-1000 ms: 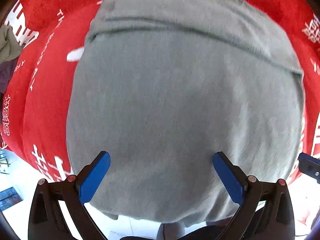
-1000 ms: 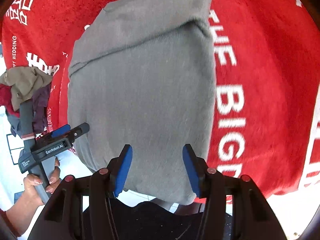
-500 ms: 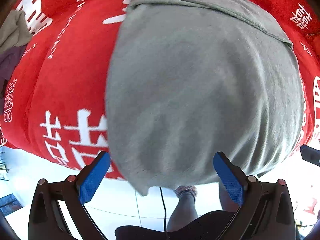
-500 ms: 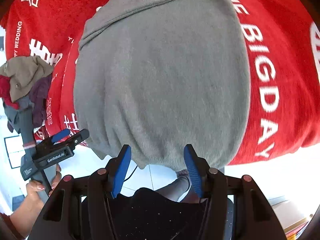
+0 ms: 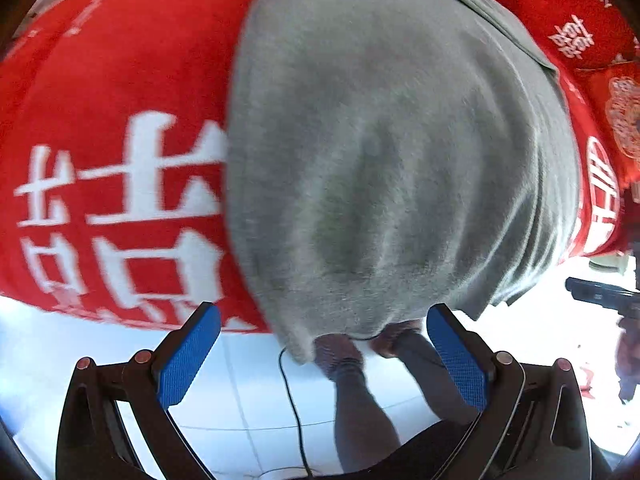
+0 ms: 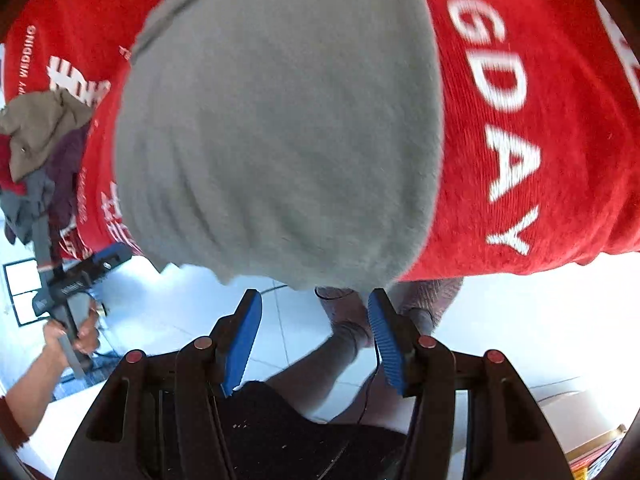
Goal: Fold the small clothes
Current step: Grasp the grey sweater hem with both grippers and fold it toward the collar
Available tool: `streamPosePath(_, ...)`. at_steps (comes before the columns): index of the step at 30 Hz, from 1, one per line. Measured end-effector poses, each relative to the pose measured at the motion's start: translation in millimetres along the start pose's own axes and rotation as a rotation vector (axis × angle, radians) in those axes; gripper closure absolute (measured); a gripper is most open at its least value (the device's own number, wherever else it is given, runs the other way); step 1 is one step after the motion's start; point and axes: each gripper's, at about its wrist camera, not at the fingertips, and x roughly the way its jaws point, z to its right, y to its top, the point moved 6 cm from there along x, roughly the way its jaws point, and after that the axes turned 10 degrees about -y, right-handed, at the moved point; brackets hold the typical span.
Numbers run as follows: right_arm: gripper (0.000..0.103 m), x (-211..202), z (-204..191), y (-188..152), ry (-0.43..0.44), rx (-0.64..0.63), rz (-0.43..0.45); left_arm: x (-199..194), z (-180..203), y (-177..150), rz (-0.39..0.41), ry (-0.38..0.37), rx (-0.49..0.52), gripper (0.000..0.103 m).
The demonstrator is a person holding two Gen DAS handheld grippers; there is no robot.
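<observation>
I see the grey garment (image 5: pixel 384 160) lying flat on the red cloth (image 5: pixel 112 92), its near edge hanging over the table's front edge. From the right wrist view the same garment (image 6: pixel 280 128) fills the middle, with white lettering on the red cloth (image 6: pixel 540 100) to its right.

My left gripper (image 5: pixel 320 356) stands wide, its blue pads (image 5: pixel 188 356) well apart with nothing between them; the garment's draped edge sits just beyond the tips, not touching them. In the right wrist view I can see this left gripper (image 6: pixel 96 264) off to the side, held in a hand (image 6: pixel 72 332).

My right gripper (image 6: pixel 316 340) is narrower, about half open, and empty; its pads (image 6: pixel 242 344) frame the floor and a slippered foot (image 6: pixel 344 308) below the garment's hem. The hem hangs just above the tips, clear of them.

A pile of other clothes (image 6: pixel 36 152) sits on the cloth at the far left edge. A thin black cable (image 5: pixel 292 400) runs down across the white floor tiles (image 5: pixel 240 392).
</observation>
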Motion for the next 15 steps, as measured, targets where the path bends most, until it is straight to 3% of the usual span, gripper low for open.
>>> streamPosePath(8,0.043,30,34,9,0.037,0.014,0.014,14,-10,10,0.011,-0.08,0.021,0.0)
streamPosePath(11,0.04,41,31,8,0.092,0.002,-0.022,14,-8,9,-0.003,-0.101,0.036,0.0)
streamPosePath(15,0.04,32,11,6,0.202,-0.054,-0.014,8,11,9,0.004,-0.218,0.059,0.0)
